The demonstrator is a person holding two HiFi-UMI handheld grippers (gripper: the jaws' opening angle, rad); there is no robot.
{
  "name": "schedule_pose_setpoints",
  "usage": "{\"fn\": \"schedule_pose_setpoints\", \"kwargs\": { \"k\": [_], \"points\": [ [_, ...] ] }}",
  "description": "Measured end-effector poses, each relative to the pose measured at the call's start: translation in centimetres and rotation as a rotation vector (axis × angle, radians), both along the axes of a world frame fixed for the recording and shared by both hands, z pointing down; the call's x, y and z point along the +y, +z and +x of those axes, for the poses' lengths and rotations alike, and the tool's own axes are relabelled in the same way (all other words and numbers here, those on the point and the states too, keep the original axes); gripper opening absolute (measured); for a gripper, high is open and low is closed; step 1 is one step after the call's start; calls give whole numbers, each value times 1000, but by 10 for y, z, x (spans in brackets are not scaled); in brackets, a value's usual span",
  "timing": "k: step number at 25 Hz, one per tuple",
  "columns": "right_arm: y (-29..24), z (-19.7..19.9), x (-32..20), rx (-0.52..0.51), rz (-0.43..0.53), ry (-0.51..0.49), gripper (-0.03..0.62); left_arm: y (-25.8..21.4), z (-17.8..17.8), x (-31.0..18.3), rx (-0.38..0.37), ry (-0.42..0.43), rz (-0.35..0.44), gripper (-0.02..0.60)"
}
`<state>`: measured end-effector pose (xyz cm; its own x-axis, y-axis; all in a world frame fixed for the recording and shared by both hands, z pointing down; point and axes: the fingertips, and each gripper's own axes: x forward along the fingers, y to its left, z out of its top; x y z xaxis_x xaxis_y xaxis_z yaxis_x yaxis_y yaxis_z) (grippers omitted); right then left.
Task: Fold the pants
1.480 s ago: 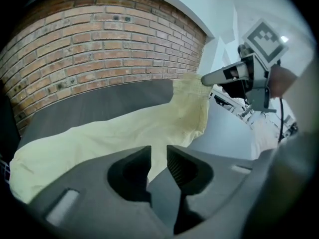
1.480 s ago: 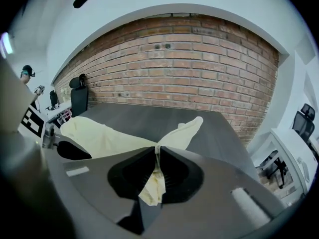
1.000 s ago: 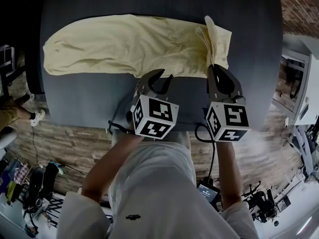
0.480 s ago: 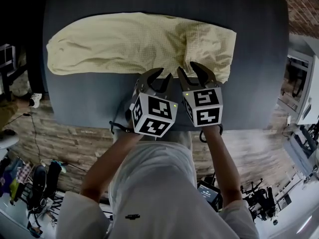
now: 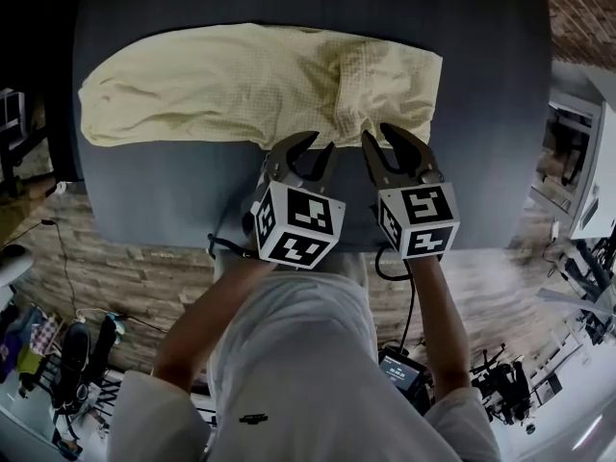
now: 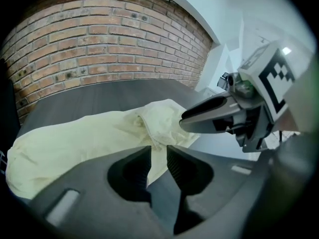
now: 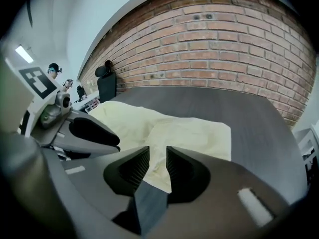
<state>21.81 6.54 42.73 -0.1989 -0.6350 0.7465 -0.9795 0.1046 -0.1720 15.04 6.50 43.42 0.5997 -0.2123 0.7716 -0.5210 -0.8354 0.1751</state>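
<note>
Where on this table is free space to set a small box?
Bare table: the near edge left of the left claw, the far strip behind the yellow pants, the right end past them. Crowded: the near middle, where both claws hover; the right claw has just been opening its jaws, nothing between them.

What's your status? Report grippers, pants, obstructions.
Left gripper open, empty. Right gripper jaws just been opening, nothing between them. Pants flat on table. Nothing in the way.

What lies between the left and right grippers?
In the head view, only bare dark tabletop separates the left gripper from the right gripper; the near edge of the yellow pants lies by their tips.
</note>
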Motion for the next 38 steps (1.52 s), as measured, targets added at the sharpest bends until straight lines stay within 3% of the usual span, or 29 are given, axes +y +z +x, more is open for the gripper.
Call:
{"fn": "schedule_pose_setpoints", "kwargs": {
  "k": [2,8,13,22,27,31,34,38],
  "points": [
    [-3,18,3,-13,9,7,103,-2,14,11,16,27,-7,103],
    [-4,76,10,-29,1,23,130,-7,72,54,35,150,-12,129],
    [-3,115,7,-29,-18,-26,153,-4,117,75,47,163,-17,178],
    [22,171,-20,-28,-43,-41,204,22,180,87,19,184,81,241],
    [40,180,-38,-60,-53,-42,216,70,182,87,-122,147,69,239],
    [50,172,-51,-81,-69,-59,225,75,176,78,-128,60,103,199],
    [59,166,-55,-97,-92,-69,225,74,171,70,-112,-16,83,131],
    [69,173,-62,-149,-121,15,239,73,167,65,-105,-31,86,93]
  ]
}}
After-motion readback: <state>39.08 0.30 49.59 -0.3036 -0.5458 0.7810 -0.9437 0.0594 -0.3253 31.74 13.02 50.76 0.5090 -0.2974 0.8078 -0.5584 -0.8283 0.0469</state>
